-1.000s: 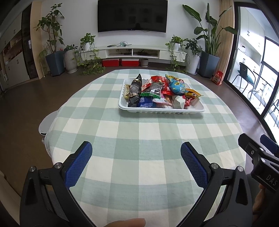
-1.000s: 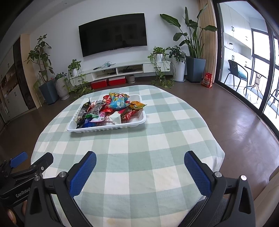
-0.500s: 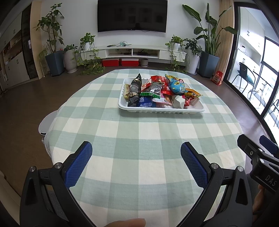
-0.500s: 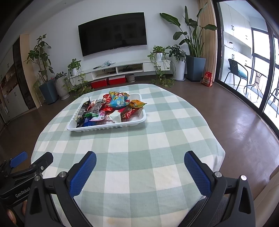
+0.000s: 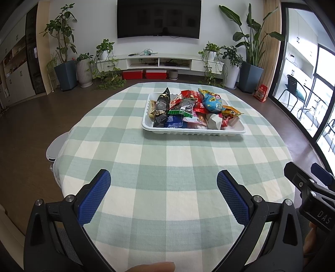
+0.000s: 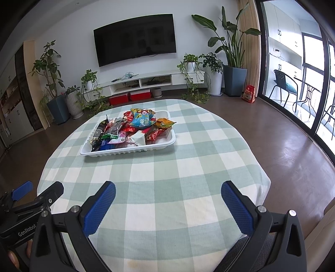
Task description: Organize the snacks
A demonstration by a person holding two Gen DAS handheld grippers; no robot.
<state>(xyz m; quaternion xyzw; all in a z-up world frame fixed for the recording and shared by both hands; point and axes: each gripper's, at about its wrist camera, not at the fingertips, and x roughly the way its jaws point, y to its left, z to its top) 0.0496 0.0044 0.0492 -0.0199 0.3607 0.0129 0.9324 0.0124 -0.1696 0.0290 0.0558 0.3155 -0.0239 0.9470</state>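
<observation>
Hovering nearest: left gripper [image 5: 163, 187], low over the near edge of the table, jaws spread wide with nothing between the blue pads [image 5: 93, 198].
Right gripper [image 6: 168, 199]: beside it at the same near edge, jaws likewise wide apart and holding nothing; its black body also shows at the right border of the left wrist view.
Person's fingertip [image 5: 152, 266]: just visible at the bottom rim of the left wrist view.
Tablecloth [image 5: 167, 167]: green and white check, draped over a round table; bare cloth lies between both grippers and the tray.
Tray [image 5: 193, 130]: white, shallow, rectangular, sitting on the far half of the table, well apart from both grippers.
Snacks [image 5: 188, 108]: heaped inside the tray, overlapping one another.
Black packet [image 5: 161, 106]: at the tray's left end, leaning up on its end.
Blue bag [image 5: 212, 101]: on top of the pile toward the right.
Orange packet [image 5: 231, 112]: at the right end, just beside the blue bag.
White wrapper [image 5: 213, 121]: at the front right of the pile.
Stool [image 5: 55, 147]: grey, partly hidden under the table's left edge.
TV bench [image 5: 155, 60]: white, against the far wall, with two red boxes [image 5: 144, 74] beneath it.
Television [image 5: 158, 18]: dark, mounted on the wall above the bench.
Potted plants [image 5: 65, 52]: flanking the bench on both sides.
Glass doors [image 6: 314, 73]: along the right of the room.
</observation>
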